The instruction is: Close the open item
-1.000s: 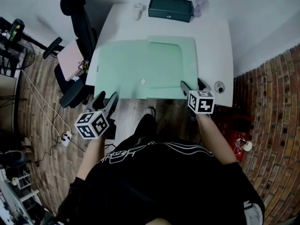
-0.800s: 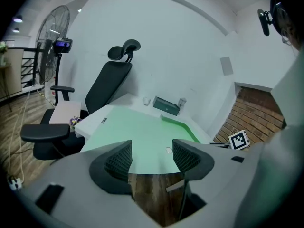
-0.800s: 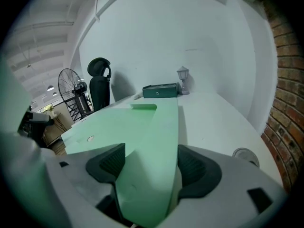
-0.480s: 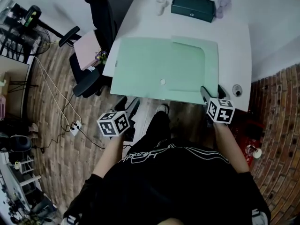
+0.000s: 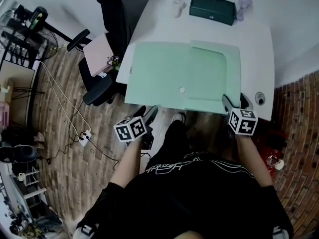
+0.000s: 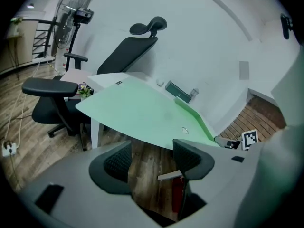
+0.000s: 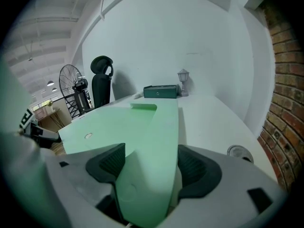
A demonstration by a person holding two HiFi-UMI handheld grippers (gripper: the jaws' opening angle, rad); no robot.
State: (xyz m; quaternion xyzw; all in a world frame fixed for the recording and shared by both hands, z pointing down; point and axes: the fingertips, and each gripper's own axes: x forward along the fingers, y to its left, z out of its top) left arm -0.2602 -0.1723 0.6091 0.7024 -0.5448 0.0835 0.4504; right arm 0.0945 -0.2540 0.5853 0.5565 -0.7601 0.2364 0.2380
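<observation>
nearest, the person's arms hold both tools out at the desk's near edge. the left tool (image 5: 146, 112) hangs over the wooden floor (image 5: 65, 173), just short of the desk. its jaws are wide apart with only floorboards showing between them.

the right tool (image 5: 234, 102) sits at the near right corner of the green folder (image 5: 164, 73), jaws also wide. in the right gripper view the folder's near edge runs into the gap between the pads (image 7: 109, 161). whether it touches them i cannot tell.

the folder lies spread flat across the near half of the white desk (image 5: 256, 44), and its near edge sticks out past the desk's rim. a second green layer (image 5: 212, 73) lies over its right part. a small pale disc (image 5: 182, 89) rests on the folder near the front. a round grommet (image 5: 259, 98) sits in the desk just right of the right tool.

along the desk's far edge stand a white cup (image 5: 178, 6), a dark green box (image 5: 212, 8) and a small lantern (image 5: 243, 3), left to right. a black office chair (image 5: 107, 14) stands left of the desk.
</observation>
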